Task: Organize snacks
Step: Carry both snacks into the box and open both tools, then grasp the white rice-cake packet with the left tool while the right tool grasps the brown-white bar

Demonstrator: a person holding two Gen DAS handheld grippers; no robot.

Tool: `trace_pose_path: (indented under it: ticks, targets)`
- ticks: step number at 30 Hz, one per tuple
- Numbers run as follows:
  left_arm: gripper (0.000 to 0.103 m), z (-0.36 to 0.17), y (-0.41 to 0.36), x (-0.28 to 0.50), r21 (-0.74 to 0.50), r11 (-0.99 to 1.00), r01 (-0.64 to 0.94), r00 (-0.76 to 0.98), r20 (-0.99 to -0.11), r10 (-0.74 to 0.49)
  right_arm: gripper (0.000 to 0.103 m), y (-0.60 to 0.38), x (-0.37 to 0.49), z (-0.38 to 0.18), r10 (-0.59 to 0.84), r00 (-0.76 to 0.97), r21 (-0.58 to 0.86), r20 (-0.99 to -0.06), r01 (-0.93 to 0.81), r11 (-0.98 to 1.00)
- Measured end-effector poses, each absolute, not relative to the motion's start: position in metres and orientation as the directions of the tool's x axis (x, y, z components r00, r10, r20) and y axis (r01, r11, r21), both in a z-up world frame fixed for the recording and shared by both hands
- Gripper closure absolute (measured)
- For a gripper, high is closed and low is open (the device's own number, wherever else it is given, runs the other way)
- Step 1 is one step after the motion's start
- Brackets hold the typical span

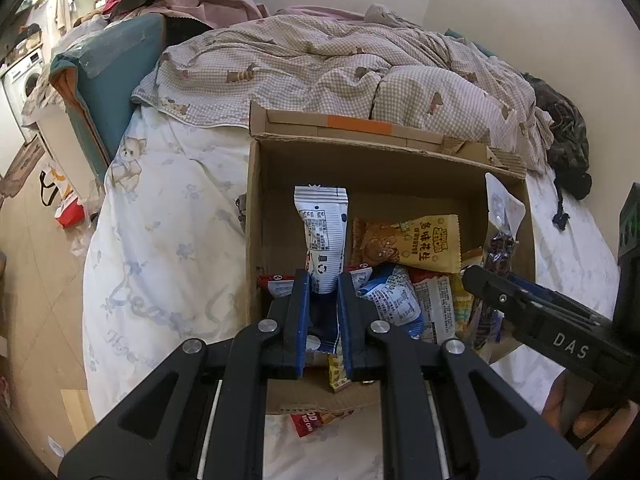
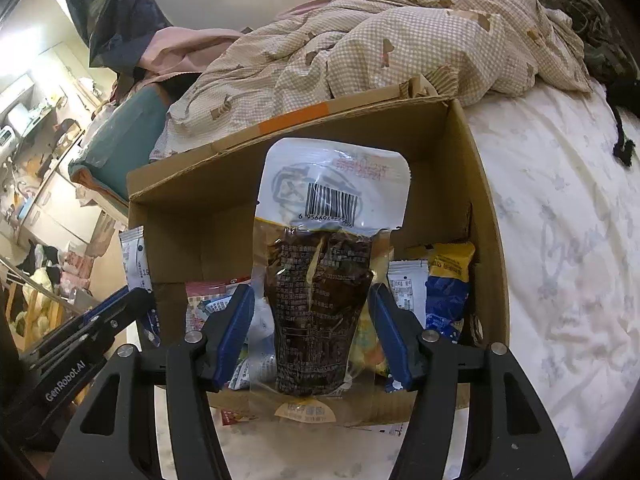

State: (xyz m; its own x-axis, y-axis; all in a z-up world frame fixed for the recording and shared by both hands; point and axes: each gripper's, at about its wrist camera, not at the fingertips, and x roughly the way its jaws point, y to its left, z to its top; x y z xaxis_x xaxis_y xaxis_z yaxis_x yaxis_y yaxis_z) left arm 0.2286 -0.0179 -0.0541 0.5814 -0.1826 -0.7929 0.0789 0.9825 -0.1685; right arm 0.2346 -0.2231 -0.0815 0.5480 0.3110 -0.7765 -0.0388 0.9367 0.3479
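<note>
The left gripper [image 1: 323,288], nearest the lens, clamps a blue-and-white snack packet [image 1: 323,240] upright over the cardboard box [image 1: 384,184] of snacks on the bed [image 1: 160,240], while at right the right gripper's [image 2: 311,304] half-spread jaws flank, without pressing, a dark-filled clear pouch [image 2: 320,300] over the same box.

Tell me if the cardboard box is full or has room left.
Room left. The cardboard box holds snack packets only across its bottom; its far inner wall shows bare above them.

Far half of cardboard box [image 1: 372,184] stands free; snack packets [image 1: 404,292] crowd the near half.
</note>
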Motion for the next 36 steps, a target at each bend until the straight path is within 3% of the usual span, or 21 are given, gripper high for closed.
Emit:
trace_pose_path:
  ticks: [4, 5, 6, 7, 8, 10, 22, 31, 36]
  targets:
    - [0.091, -0.053, -0.018, 0.229, -0.169, 0.983, 0.077, 0.581, -0.794, -0.182, 0.036, -0.226, 0.235, -0.079, 0.314, 0.578, 0.367, -0.753, -0.027, 0.93]
    - [0.083, -0.054, -0.018, 0.228, -0.172, 0.982, 0.074, 0.577, -0.796, -0.182, 0.033, -0.226, 0.235, -0.078, 0.316, 0.584, 0.374, -0.747, -0.023, 0.927]
    - [0.075, -0.054, -0.018, 0.229, -0.175, 0.983, 0.064, 0.567, -0.804, -0.18, 0.016, -0.227, 0.235, -0.077, 0.317, 0.586, 0.378, -0.745, -0.021, 0.926]
    - [0.054, -0.055, -0.017, 0.229, -0.182, 0.982, 0.059, 0.557, -0.81, -0.184, 0.0, -0.226, 0.236, -0.075, 0.31, 0.585, 0.371, -0.75, -0.016, 0.929]
    - [0.036, -0.055, -0.016, 0.228, -0.195, 0.979, 0.055, 0.543, -0.817, -0.194, 0.0, -0.227, 0.234, -0.072, 0.304, 0.599, 0.367, -0.741, -0.019, 0.93]
    - [0.028, -0.053, -0.014, 0.224, -0.214, 0.975, 0.055, 0.55, -0.809, -0.208, 0.0, -0.226, 0.233, -0.069, 0.293, 0.606, 0.346, -0.74, -0.031, 0.938]
    - [0.028, -0.045, -0.002, 0.22, -0.188, 0.982, 0.017, 0.576, -0.801, -0.163, 0.0, -0.244, 0.228, -0.054, 0.304, 0.632, 0.375, -0.713, -0.022, 0.927]
    - [0.028, -0.032, 0.03, 0.199, -0.215, 0.973, -0.085, 0.601, -0.79, -0.122, 0.0, -0.297, 0.205, -0.041, 0.342, 0.635, 0.508, -0.693, 0.092, 0.857]
    - [0.028, -0.028, 0.037, 0.179, -0.168, 0.98, -0.104, 0.612, -0.788, -0.07, 0.0, -0.32, 0.183, -0.058, 0.362, 0.595, 0.565, -0.718, 0.193, 0.802]
